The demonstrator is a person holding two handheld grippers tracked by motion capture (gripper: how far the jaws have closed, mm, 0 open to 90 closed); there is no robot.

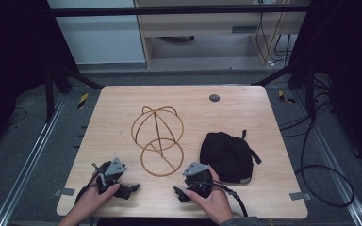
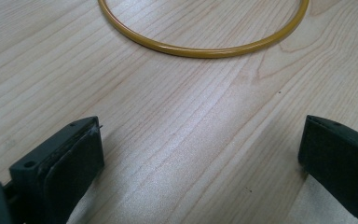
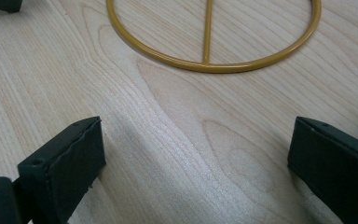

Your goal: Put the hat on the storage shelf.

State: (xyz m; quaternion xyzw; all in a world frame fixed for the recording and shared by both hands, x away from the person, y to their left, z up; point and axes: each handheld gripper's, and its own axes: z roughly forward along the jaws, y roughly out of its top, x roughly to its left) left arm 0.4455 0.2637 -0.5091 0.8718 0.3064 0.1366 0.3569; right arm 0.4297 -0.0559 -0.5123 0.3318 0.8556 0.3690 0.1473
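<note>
A gold wire stand sits at the middle of the wooden table, with a domed wire frame tilted over a round base ring. To its right lies a black cap with a strap. My left gripper rests near the front edge, left of the ring, open and holding nothing. My right gripper rests between the ring and the cap, also open and holding nothing. In the left gripper view the jaws of my left gripper stand wide apart, short of the ring. My right gripper faces the ring and its cross bar.
A small grey round disc sits near the table's far edge. Black cables loop on the floor to the right. Metal frame rails run along both sides of the table.
</note>
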